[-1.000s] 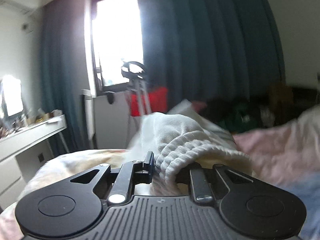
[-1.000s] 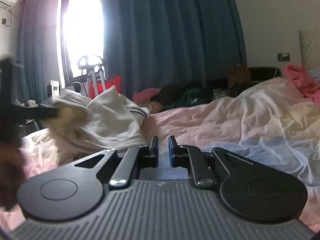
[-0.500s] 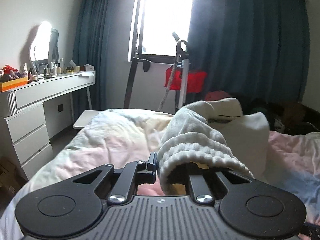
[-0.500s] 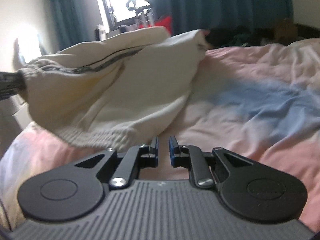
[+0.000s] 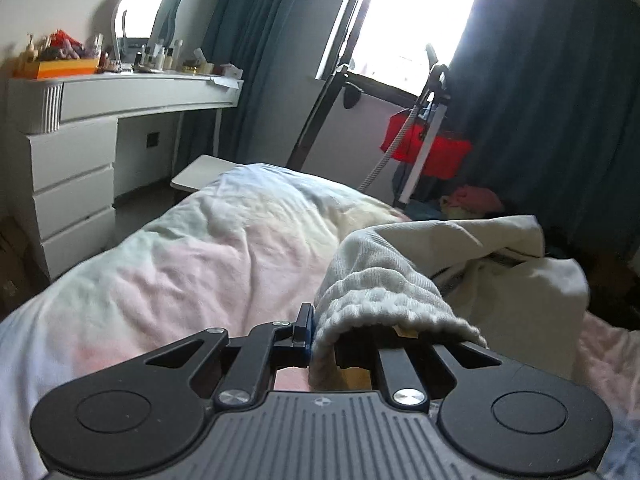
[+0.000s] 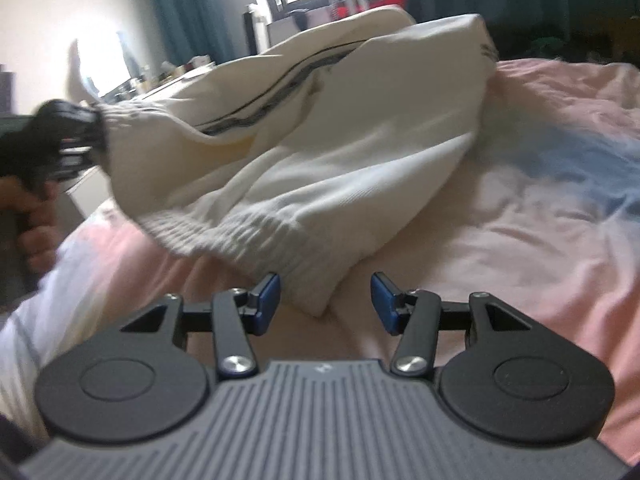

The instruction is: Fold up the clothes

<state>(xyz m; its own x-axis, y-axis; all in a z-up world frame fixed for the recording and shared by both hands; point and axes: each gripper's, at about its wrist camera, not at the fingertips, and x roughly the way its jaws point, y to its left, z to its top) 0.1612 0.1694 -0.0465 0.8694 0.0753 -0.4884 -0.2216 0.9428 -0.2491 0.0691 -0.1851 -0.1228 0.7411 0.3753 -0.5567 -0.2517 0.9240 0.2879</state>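
Cream ribbed-hem sweatshirt [image 6: 328, 136] — left gripper [image 5: 344, 332] clamping its cuff; right gripper [image 6: 325, 298], shut a moment ago, now opening beside the hem corner.

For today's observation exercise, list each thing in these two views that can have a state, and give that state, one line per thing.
Left gripper: shut on the ribbed cuff.
Right gripper: fingers open, holding nothing, the ribbed hem's corner between them.
Cream garment: unfolded, one end lifted off the bed, the rest lying on it.
Duvet: rumpled.
Curtains: partly drawn, window uncovered.
Dresser drawers: closed.
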